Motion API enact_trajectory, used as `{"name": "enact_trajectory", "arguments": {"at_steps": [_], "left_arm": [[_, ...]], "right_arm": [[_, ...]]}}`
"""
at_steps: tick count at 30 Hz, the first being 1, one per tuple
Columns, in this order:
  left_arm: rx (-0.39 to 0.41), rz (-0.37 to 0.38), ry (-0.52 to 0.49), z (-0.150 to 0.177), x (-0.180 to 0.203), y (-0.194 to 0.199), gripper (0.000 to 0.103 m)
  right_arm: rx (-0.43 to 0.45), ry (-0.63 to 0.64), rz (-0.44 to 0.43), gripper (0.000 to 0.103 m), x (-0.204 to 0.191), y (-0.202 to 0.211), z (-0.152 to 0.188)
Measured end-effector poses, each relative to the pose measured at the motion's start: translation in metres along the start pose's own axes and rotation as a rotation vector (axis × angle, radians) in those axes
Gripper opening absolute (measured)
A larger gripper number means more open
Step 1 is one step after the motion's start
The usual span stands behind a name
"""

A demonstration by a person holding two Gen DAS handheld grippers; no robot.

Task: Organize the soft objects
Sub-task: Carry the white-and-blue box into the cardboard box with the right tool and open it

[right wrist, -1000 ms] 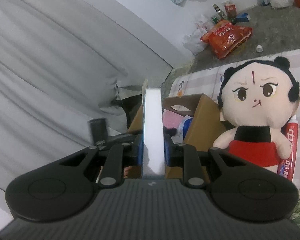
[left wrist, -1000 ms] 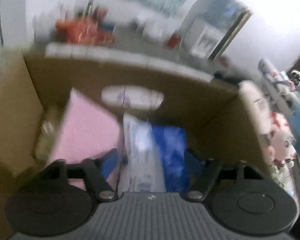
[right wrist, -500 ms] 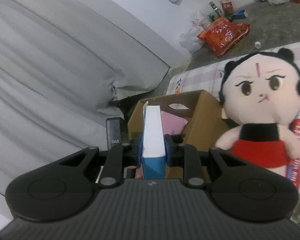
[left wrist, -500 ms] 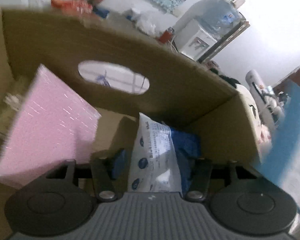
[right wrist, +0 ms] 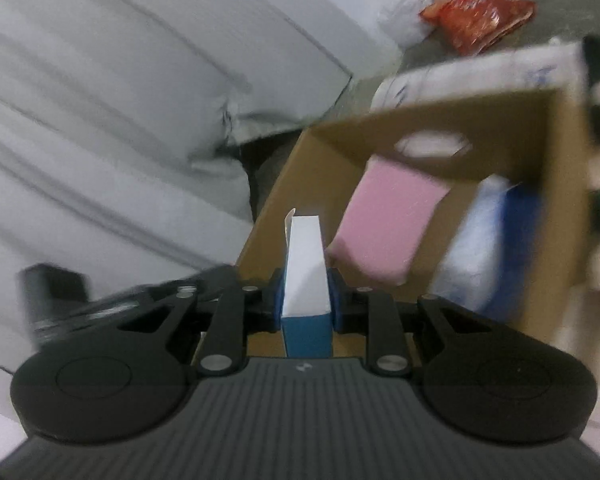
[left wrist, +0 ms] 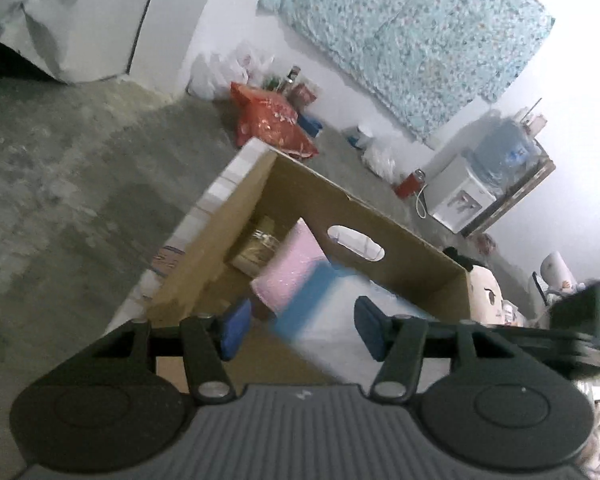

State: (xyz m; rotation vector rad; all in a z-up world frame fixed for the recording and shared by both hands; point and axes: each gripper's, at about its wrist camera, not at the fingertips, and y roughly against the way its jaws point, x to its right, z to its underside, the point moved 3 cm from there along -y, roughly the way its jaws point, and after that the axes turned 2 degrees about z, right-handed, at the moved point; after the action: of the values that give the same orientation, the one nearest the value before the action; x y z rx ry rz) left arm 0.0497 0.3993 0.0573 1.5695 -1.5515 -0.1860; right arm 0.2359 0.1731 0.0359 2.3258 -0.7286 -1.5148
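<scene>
Carton poised at the box rim
Right gripper [right wrist: 305,300] clamps a carton [right wrist: 305,276] over the box [right wrist: 568,184]; left gripper [left wrist: 298,330] gapes empty above it.

Brown box [right wrist: 560,184], pink pack [right wrist: 388,224], white-and-blue carton [right wrist: 305,276]

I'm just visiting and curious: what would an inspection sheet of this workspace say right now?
Surface: pale checked cloth under the box.
Job's things: cardboard box holding a pink pack and a blue-white pack; doll beside it.
Clutter: red bag, white bags on the floor.
Grippers: right gripper shut on a white-blue carton; left gripper open, empty.
Cables: one at the water dispenser.
Surroundings: concrete floor, grey curtain.
</scene>
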Motion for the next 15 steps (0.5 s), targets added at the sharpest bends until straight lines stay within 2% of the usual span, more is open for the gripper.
{"name": "enact_trajectory", "arguments": {"at_steps": [2, 3, 6, 8, 9, 10, 11, 13, 15], "left_arm": [[0.001, -0.011, -0.009, 0.002, -0.002, 0.011, 0.060], [-0.003, -0.023, -0.013, 0.004, -0.003, 0.013, 0.061], [-0.022, -0.041, -0.049, 0.013, 0.001, 0.020, 0.060], [-0.034, -0.039, -0.072, 0.018, 0.002, 0.024, 0.061], [-0.035, -0.035, -0.081, 0.020, 0.002, 0.027, 0.061], [-0.041, -0.037, -0.097, 0.023, 0.003, 0.028, 0.061], [-0.061, -0.054, -0.128, 0.025, 0.005, 0.027, 0.061], [-0.137, -0.124, -0.198, 0.031, 0.008, 0.022, 0.057], [-0.257, -0.157, -0.242, 0.040, 0.008, 0.005, 0.051]], "right_arm": [[-0.124, 0.004, -0.050, 0.022, -0.009, -0.041, 0.007], [-0.180, 0.016, -0.048, 0.022, -0.012, -0.062, 0.009], [-0.295, 0.064, 0.125, 0.026, -0.014, -0.108, 0.013], [-0.234, 0.185, 0.196, 0.040, -0.028, -0.111, 0.008], [-0.219, 0.263, 0.261, 0.053, -0.035, -0.112, 0.006], [-0.198, 0.338, 0.330, 0.056, -0.041, -0.111, 0.005], [-0.194, 0.397, 0.363, 0.056, -0.047, -0.110, 0.005], [-0.223, 0.467, 0.370, 0.056, -0.054, -0.105, 0.010], [-0.233, 0.505, 0.373, 0.056, -0.058, -0.099, 0.015]]}}
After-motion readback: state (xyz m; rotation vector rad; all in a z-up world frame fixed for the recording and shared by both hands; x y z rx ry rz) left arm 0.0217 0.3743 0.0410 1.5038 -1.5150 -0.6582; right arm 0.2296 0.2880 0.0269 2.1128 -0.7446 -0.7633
